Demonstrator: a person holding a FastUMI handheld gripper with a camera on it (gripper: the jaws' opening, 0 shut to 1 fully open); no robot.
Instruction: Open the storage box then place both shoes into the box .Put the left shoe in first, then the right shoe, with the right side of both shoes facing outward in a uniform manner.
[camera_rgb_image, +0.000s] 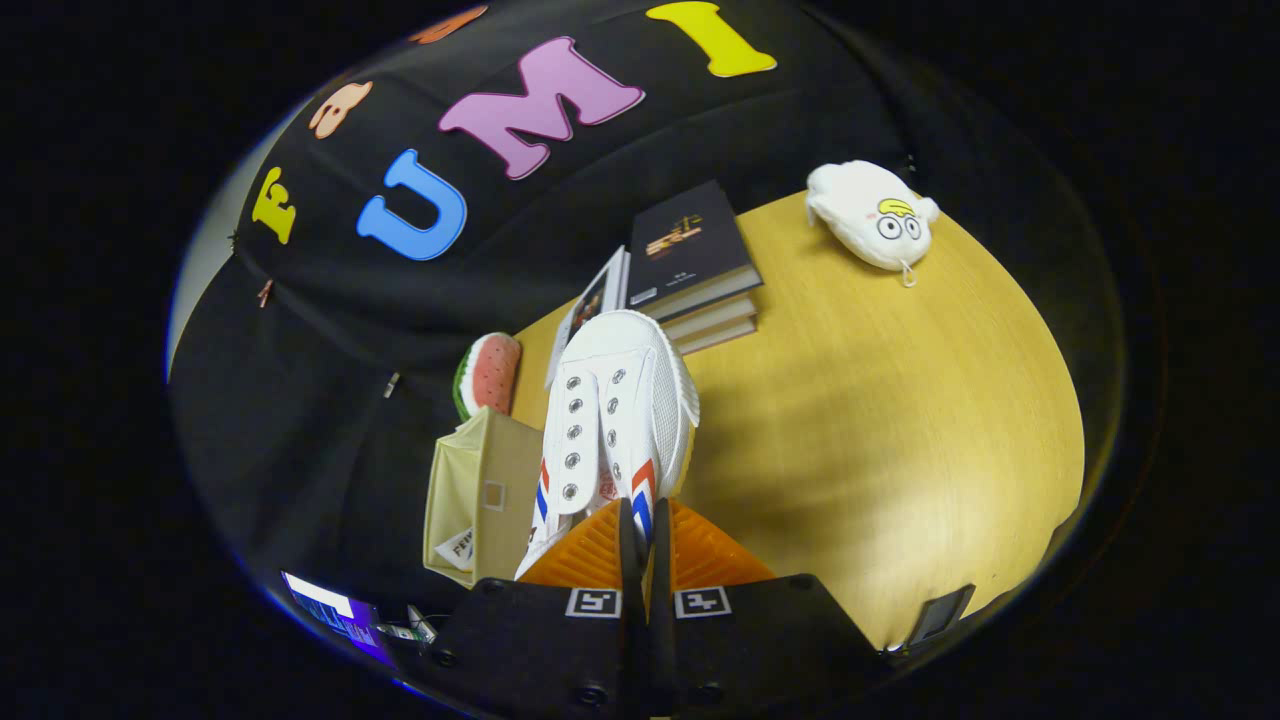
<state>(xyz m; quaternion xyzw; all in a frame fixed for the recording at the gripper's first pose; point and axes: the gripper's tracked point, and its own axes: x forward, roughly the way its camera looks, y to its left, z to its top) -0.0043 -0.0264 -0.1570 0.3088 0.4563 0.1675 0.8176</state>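
The white shoe hangs from the gripper, pinched by its heel end between the two orange fingers, which are pressed close together on it. Its toe points away from the gripper toward the far books, and its laced top with metal eyelets faces the camera. Red and blue stripes mark the shoe's sides near the fingers. The heel itself is hidden between the fingers, and a small red mark on the tongue is too small to read. Which shoe of the pair it is cannot be told.

Just left of the shoe stands the beige storage box, its near corner partly covered by the shoe and the left finger. A small square window sits on its side, and a white label at its lower corner bears dark lettering that is cut off and unreadable. Whether the box is open cannot be told.

Beyond the box a watermelon-shaped cushion peeks out, half hidden. Beyond the shoe's toe lies a stack of books; the top dark cover carries gold print too blurred to read. Far right on the yellow wooden surface rests a white plush toy with cartoon eyes.
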